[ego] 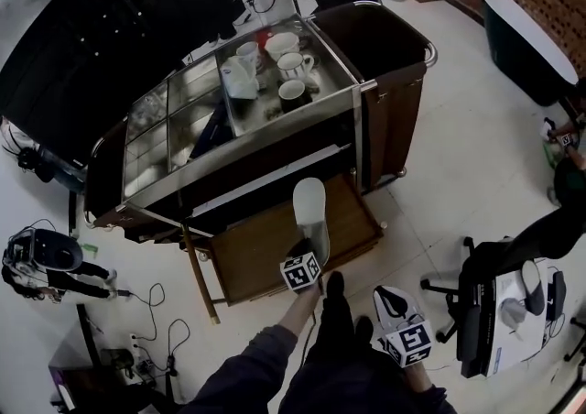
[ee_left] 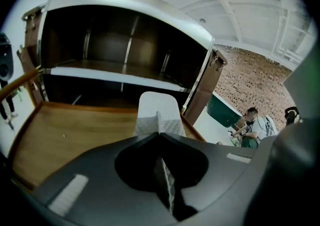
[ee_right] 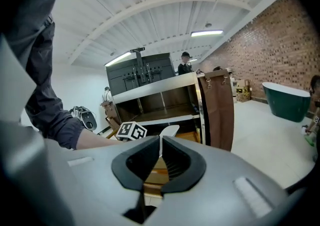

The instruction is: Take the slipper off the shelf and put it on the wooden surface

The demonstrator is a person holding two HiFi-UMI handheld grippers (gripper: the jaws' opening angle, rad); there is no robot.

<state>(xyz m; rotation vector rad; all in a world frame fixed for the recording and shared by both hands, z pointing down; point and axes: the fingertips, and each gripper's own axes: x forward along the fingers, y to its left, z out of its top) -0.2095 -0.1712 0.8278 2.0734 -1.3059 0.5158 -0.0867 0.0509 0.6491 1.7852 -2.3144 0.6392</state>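
Holding the white slipper point(ee_left: 157, 111) clamped in my left gripper point(ee_left: 160, 135), I see it over the wooden surface point(ee_left: 65, 130), near its far right corner. The right gripper point(ee_right: 160, 139) has its jaws together, empty.

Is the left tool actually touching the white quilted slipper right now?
Touching. The left gripper view shows the left tool closed on the white quilted slipper, with its fabric pinched between the jaws.
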